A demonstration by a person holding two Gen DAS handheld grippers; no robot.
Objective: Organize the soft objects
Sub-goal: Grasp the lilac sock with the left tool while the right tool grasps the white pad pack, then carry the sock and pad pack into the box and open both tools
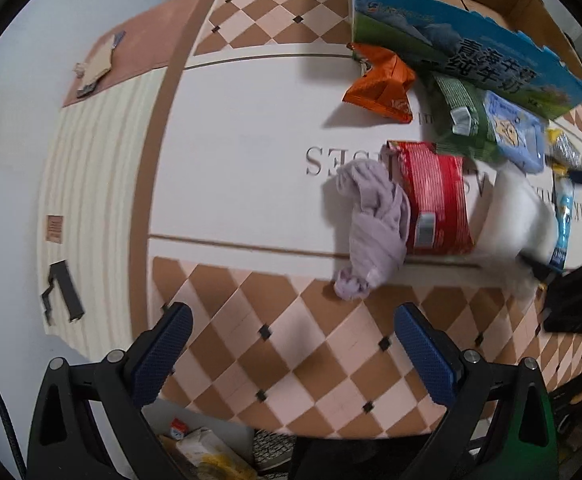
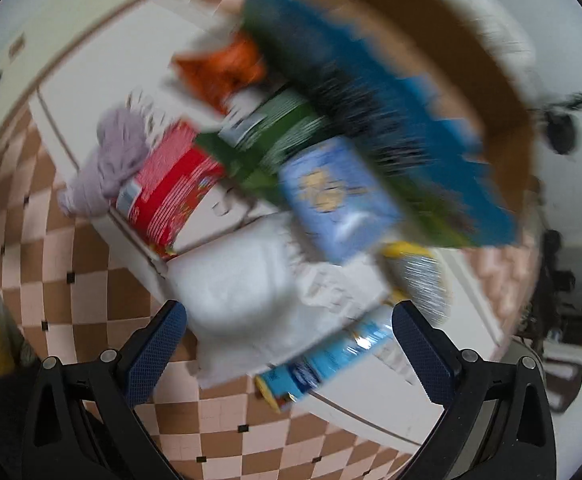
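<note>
Both hand-held grippers stand spread and empty: the left hand-held gripper (image 1: 293, 354) hangs over the checkered edge of the counter (image 1: 251, 184), the right hand-held gripper (image 2: 291, 346) over a white soft bundle (image 2: 235, 296) near its fingers. Leftmost in the pile lies a crumpled lilac cloth (image 1: 373, 226), touching a red snack bag (image 1: 437, 200); it looks light and limp, so a pinch on a raised fold should lift it. Further right, the white bundle seems squashy, best taken across its bulk. Beyond it, crinkly packets lean by the cardboard box (image 2: 451, 52); blur hides detail
</note>
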